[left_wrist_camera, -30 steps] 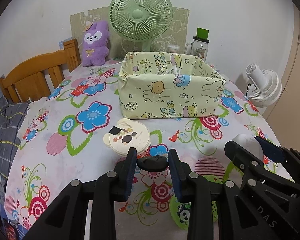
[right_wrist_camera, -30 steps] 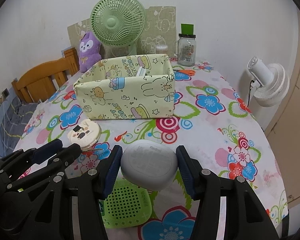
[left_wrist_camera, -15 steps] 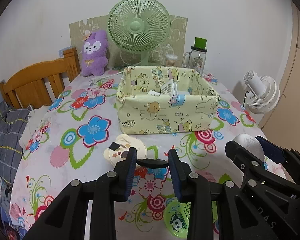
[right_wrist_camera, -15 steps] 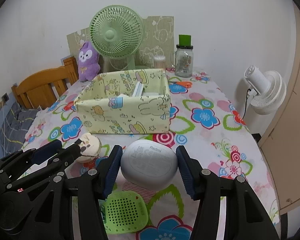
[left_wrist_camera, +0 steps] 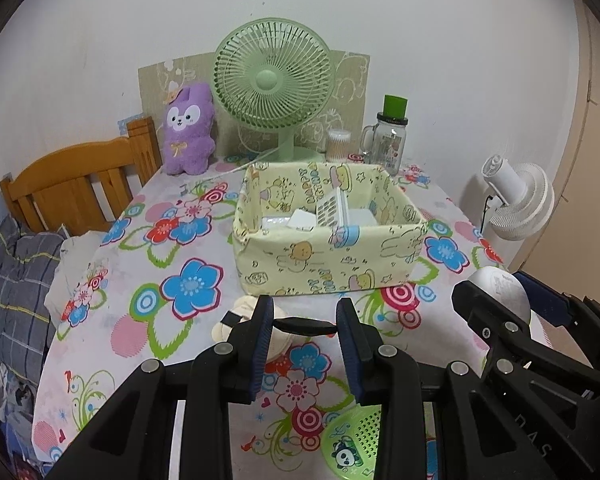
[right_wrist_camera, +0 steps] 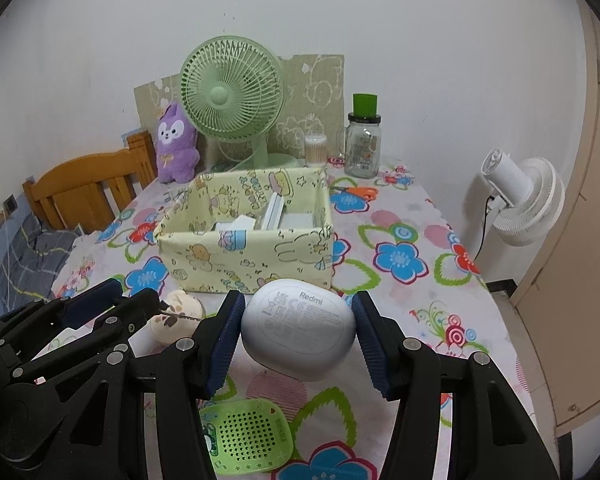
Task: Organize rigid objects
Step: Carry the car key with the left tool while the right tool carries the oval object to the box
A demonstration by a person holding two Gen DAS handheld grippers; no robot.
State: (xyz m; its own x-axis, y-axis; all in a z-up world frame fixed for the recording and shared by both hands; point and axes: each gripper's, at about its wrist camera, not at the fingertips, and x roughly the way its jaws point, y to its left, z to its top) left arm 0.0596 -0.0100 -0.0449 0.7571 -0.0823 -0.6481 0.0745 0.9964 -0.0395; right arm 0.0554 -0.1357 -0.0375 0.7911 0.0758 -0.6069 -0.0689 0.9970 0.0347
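Note:
My left gripper (left_wrist_camera: 305, 325) is shut on a small flat black object (left_wrist_camera: 305, 325), held edge-on above the flowered tablecloth. My right gripper (right_wrist_camera: 298, 326) is shut on a white oval earbud case (right_wrist_camera: 299, 334) marked Redmi; the case (left_wrist_camera: 498, 289) also shows at the right of the left wrist view. Ahead of both stands a yellow cartoon-print fabric box (left_wrist_camera: 328, 256) (right_wrist_camera: 256, 258) holding several white items. A round cream compact (left_wrist_camera: 242, 320) (right_wrist_camera: 178, 314) lies on the cloth by the left fingers. A green perforated square (right_wrist_camera: 246, 438) (left_wrist_camera: 354, 440) lies below the grippers.
Behind the box stand a green desk fan (left_wrist_camera: 274, 80), a purple plush (left_wrist_camera: 188, 128), a glass jar with a green lid (left_wrist_camera: 392, 136) and a cotton-swab tub (left_wrist_camera: 338, 145). Orange scissors (right_wrist_camera: 358, 192) lie right of the box. A wooden headboard (left_wrist_camera: 80, 184) is left, a white fan (left_wrist_camera: 516, 200) right.
Both grippers have risen with their objects still held. The box interior has come into view and the compact and green square sit lower and farther below.

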